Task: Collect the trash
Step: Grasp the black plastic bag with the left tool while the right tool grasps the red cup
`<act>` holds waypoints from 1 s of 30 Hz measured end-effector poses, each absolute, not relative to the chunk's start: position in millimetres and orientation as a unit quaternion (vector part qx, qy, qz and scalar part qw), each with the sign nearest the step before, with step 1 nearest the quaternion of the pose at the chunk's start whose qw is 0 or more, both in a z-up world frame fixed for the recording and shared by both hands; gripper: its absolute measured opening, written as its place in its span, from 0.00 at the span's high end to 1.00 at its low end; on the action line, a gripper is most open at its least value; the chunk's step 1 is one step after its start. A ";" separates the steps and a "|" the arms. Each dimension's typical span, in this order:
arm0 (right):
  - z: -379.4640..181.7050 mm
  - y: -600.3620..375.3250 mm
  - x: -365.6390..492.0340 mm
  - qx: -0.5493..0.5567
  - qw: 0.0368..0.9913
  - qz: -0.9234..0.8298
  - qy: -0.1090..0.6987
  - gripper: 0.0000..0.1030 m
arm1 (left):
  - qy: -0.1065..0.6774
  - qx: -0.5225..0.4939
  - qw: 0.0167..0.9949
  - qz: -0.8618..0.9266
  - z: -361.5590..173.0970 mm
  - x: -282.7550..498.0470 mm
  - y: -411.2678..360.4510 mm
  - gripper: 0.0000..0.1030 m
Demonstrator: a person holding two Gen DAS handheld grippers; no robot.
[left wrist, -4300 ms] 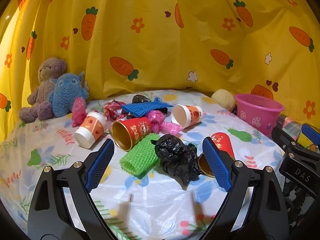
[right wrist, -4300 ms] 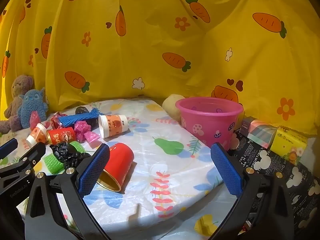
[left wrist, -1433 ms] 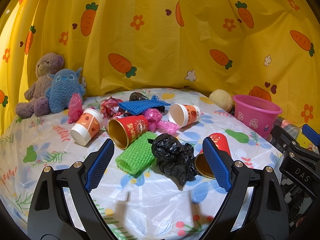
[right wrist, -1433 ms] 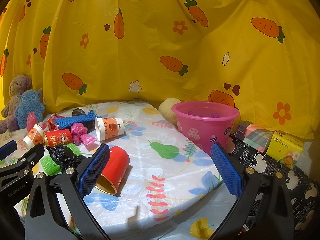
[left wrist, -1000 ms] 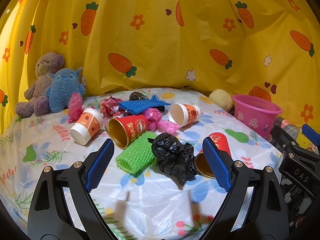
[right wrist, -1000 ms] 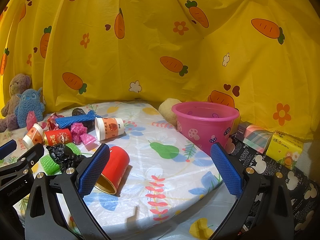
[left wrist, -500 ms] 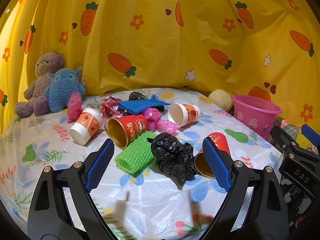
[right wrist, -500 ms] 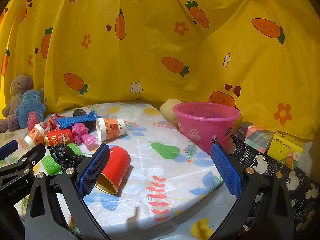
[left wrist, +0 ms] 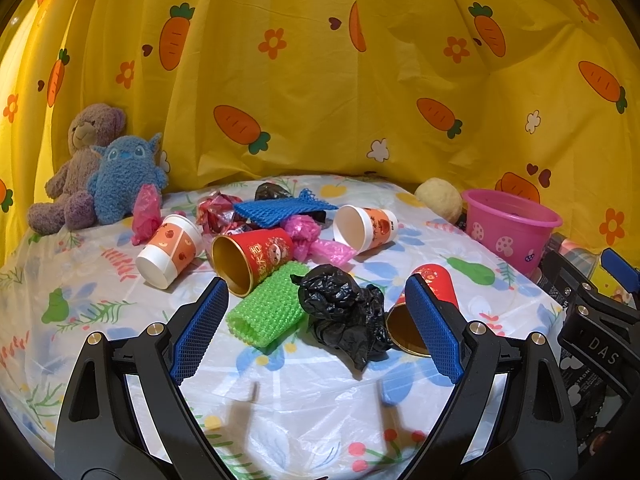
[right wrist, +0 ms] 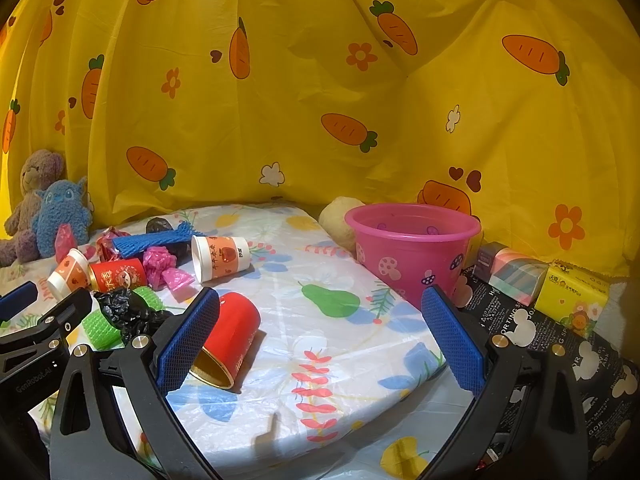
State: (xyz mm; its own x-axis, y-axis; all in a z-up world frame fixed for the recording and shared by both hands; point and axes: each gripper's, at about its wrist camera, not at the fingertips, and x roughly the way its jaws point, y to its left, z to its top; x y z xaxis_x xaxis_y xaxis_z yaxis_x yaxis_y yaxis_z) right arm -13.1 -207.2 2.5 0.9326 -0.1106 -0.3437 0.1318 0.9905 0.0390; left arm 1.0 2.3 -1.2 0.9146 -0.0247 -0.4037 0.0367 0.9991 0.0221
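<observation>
the hanging cloth backdrop (left wrist: pixel 320 80) is bright yellow, printed with orange carrots with green tops, small orange and white flowers and dark hearts. the plastic table cover (left wrist: pixel 120 312) is white with green pears, blue blossoms, red sprigs and yellow spots. the round plastic bucket (right wrist: pixel 412 248) is pink with white mushrooms. a crumpled plastic bag (left wrist: pixel 344 312) is black; a foam net sleeve (left wrist: pixel 268 312) is vivid green, another net sleeve (left wrist: pixel 280 210) is blue. a tipped paper cup (right wrist: pixel 232 332) is red outside, gold inside. one plush bear (left wrist: pixel 80 160) is dusty purple-brown, the fuzzy plush monster (left wrist: pixel 124 180) blue. both grippers' finger pads (left wrist: pixel 200 332) are blue on black frames.
</observation>
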 end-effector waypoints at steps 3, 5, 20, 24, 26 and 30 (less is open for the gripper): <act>0.5 -206.4 -12.8 0.031 0.983 -0.059 0.171 0.05 | 0.204 0.016 0.979 -0.014 -5.4 -1.1 -4.0 0.14; -0.2 -206.4 -11.9 0.032 0.983 -0.057 0.169 0.05 | 0.203 0.013 0.979 -0.013 -6.1 -1.2 -4.5 0.14; -30.5 -175.8 0.5 0.008 0.981 0.017 0.192 0.25 | 0.186 0.002 0.982 -0.014 -21.9 -7.6 17.8 0.14; -44.2 -167.2 7.4 0.000 0.977 0.031 0.211 0.31 | 0.181 -0.001 0.983 -0.014 -26.0 -9.2 23.4 0.17; -51.4 -163.9 13.3 -0.002 0.974 0.034 0.224 0.37 | 0.189 0.000 0.982 -0.019 -27.9 -5.7 22.5 0.20; -61.3 -161.9 22.9 -0.005 0.970 0.039 0.241 0.45 | 0.199 -0.001 0.979 -0.032 -31.5 1.3 16.2 0.23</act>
State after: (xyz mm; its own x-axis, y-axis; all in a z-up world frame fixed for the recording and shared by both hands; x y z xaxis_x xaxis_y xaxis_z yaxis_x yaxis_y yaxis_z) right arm 22.9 -161.9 -61.3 0.8806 0.0739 -0.4681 -0.0791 0.9968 0.0087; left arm 1.3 16.2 -31.5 0.9186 -0.0632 -0.3900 0.0628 0.9979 -0.0139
